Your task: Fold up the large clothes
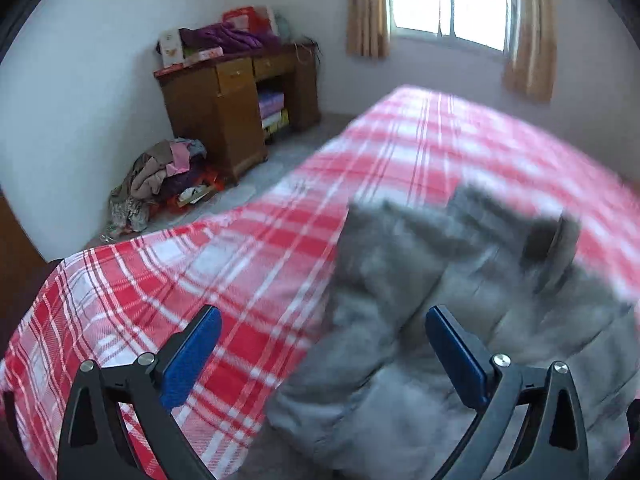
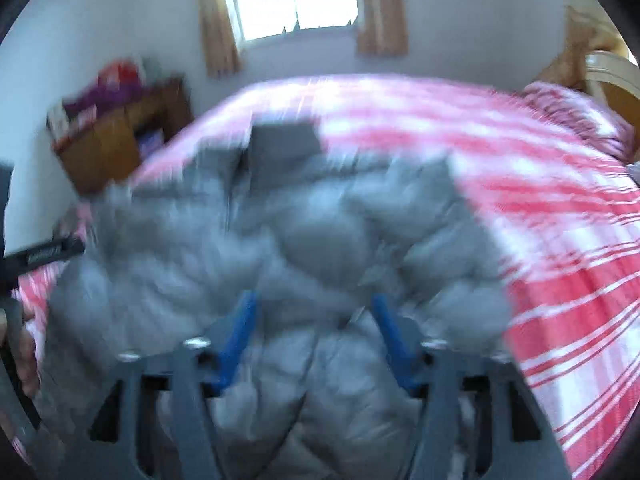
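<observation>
Red-checked bed (image 1: 200,272) carries the rumpled grey jacket (image 2: 280,232) ahead of your left claw (image 1: 324,332) and right claw (image 2: 316,320); both gape empty, folding barely begun.

**Gripper Hardware: Visible Features**

Left gripper (image 1: 323,320): black angular finger frames with triangular cut-outs, blue ribbed pads (image 1: 192,356), silver round-head screws at pivots. Right gripper (image 2: 316,312): same build, blurred grey-black frames, blue pads (image 2: 240,332), silver screws.
</observation>
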The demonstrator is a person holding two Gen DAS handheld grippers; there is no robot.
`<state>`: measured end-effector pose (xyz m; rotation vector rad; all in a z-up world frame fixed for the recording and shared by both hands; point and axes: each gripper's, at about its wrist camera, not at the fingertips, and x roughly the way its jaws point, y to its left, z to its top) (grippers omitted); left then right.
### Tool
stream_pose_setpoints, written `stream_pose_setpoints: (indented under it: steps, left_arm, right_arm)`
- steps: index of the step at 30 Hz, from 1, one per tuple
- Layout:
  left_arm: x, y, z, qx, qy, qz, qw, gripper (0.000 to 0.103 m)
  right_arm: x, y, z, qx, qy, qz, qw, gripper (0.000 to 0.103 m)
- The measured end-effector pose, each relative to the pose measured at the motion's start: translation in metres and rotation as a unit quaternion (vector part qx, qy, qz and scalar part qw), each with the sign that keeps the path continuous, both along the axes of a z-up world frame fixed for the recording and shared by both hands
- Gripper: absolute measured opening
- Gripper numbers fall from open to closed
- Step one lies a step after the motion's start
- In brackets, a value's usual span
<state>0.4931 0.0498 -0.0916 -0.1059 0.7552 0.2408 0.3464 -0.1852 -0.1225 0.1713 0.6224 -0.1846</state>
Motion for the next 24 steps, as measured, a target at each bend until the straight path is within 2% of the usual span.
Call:
stream_pose_setpoints:
  steps: [3, 5, 9, 12, 15, 17, 21, 24]
  left_arm:
    - [0.015, -0.012, 0.002, 0.011, -0.004, 0.018, 0.9998, 0.102]
    - [0.031, -0.019, -0.014, 0.017, 0.012, 0.046, 0.9987, 0.102]
    - [0.060, -0.031, -0.058, 0.025, 0.059, 0.058, 0.9963, 0.102]
    - [0.074, -0.037, -0.089, 0.048, 0.090, 0.050, 0.9935, 0.102]
    - [0.076, -0.040, -0.101, 0.051, 0.090, 0.049, 0.9935, 0.102]
    - [0.076, -0.037, -0.104, 0.036, 0.090, 0.052, 0.9940, 0.102]
    - [0.077, -0.027, -0.109, 0.004, 0.092, 0.051, 0.9944, 0.102]
    - [0.078, -0.028, -0.109, -0.002, 0.091, 0.051, 0.9946, 0.102]
  right_arm:
    - [0.012, -0.022, 0.023, 0.009, -0.018, -0.053, 0.998, 0.072]
    - [0.031, -0.038, 0.025, 0.004, -0.009, -0.104, 0.994, 0.072]
    - [0.072, -0.058, -0.002, 0.043, 0.036, -0.157, 0.986, 0.072]
    - [0.092, -0.069, -0.029, 0.036, 0.066, -0.177, 0.981, 0.072]
    - [0.096, -0.073, -0.045, 0.041, 0.077, -0.176, 0.981, 0.072]
    - [0.098, -0.073, -0.046, 0.038, 0.089, -0.161, 0.982, 0.073]
    - [0.099, -0.077, -0.051, 0.046, 0.091, -0.164, 0.981, 0.073]
    - [0.102, -0.075, -0.053, 0.039, 0.095, -0.164, 0.981, 0.073]
